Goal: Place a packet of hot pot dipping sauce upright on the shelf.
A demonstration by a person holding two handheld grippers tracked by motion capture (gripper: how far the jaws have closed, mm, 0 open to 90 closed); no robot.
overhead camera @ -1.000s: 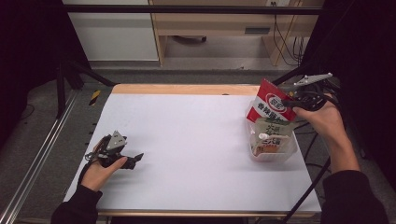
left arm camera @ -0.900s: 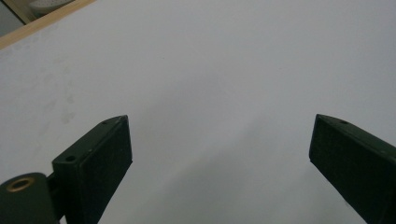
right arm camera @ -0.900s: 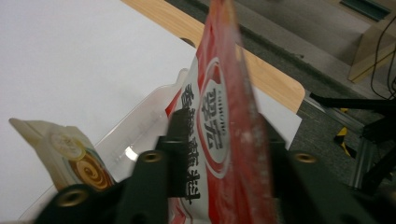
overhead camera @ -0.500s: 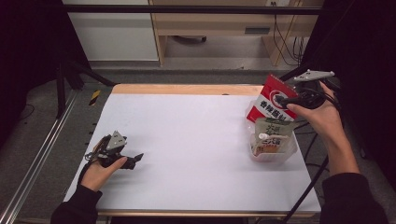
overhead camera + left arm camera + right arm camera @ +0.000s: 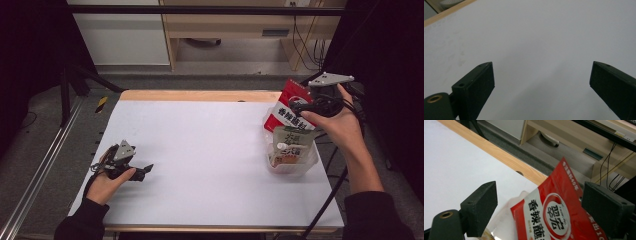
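Since a second ago the right gripper [image 5: 299, 106] has let go of the red packet [image 5: 284, 104] and drawn back a little to the right and up; its jaws have just been opening and now stand wide, the packet's top corner between them but untouched. One red packet leans upright in one clear plastic tub [image 5: 305, 167] at the right of the desk [image 5: 210, 150], with one pale green pouch [image 5: 290, 142] standing just in front of it in the same tub. At the near left, the left gripper [image 5: 146, 169] rests on the desk in the person's hand, its jaws spread wide with nothing between them.
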